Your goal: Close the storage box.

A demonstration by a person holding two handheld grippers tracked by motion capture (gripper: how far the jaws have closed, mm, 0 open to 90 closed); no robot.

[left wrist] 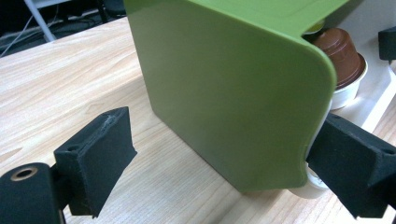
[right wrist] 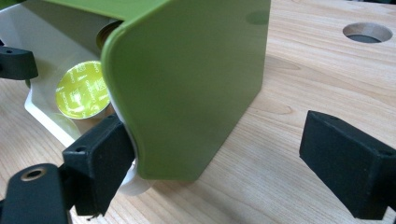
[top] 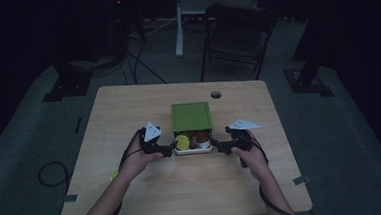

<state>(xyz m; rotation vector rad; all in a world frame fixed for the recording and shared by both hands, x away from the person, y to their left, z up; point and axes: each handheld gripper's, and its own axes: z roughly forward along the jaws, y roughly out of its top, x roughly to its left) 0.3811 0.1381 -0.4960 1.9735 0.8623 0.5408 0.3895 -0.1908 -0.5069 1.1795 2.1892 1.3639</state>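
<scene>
Both tools, left and right, stand wide beside the green lid; foil print unreadable.

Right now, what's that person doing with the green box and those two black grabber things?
A person at a wooden table holds a gripper in each hand, one on each side of a white box with a green lid. The lid is slid partly back, so coffee capsules show inside: a yellow-green one and a brown one. The left gripper and the right gripper each stand with jaws open at a front corner of the box, one jaw touching the white rim under the lid.
</scene>
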